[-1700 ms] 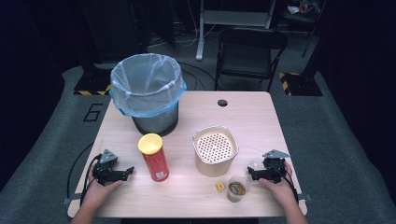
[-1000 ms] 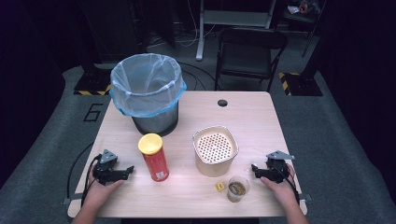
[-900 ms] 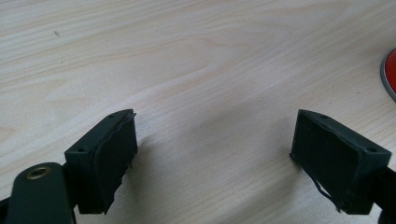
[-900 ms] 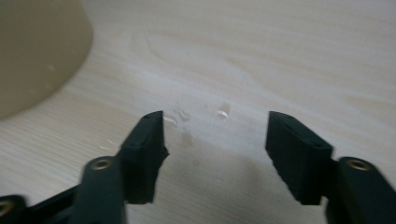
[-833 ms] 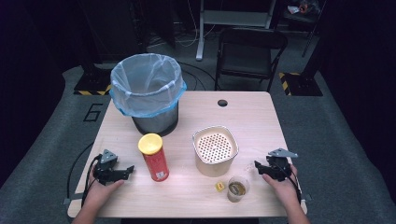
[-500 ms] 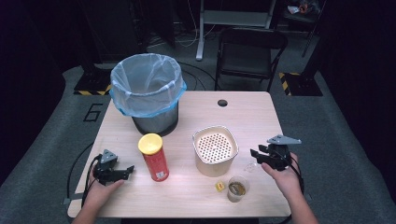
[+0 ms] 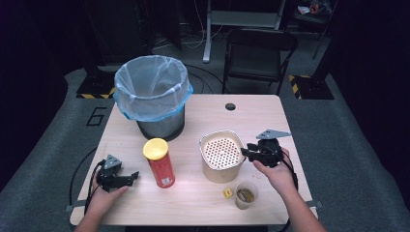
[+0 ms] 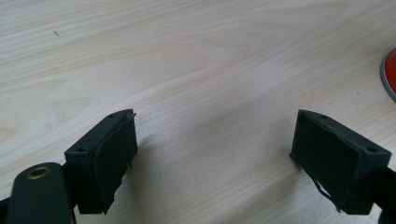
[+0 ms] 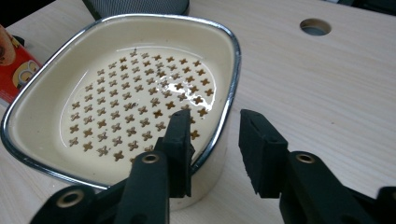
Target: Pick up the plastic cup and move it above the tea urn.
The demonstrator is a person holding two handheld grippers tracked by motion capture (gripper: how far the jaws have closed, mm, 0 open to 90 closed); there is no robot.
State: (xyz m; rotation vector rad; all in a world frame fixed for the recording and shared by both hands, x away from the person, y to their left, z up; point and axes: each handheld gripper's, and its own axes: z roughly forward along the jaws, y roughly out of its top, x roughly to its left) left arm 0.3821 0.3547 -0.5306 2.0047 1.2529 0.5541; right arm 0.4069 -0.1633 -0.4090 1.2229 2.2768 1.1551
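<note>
From the high view, the right hand-held gripper (image 7: 247,152) hangs at the right rim of the cream perforated container (image 7: 221,155), which stands right of centre on the desk (image 7: 203,111), and its jaws have just been closing to a narrow gap. The left hand-held gripper (image 7: 129,177) lies at the desk's near left corner, well apart from the container, with the red crisp can (image 7: 159,162) standing between them. A bin lined with a blue bag (image 7: 152,94) stands at the far left, and a small clear cup (image 7: 245,195) with a yellow scrap (image 7: 227,193) beside it sits near the front edge. In the left gripper view, the left hand-held gripper (image 8: 212,156) has its jaws wide apart over bare wood, nothing between them. In the right gripper view, the right hand-held gripper (image 9: 212,149) stands with one jaw over the container (image 9: 121,112) and the other outside it, the metal rim (image 9: 231,93) in the narrow gap; whether the pads press on it I cannot tell.
</note>
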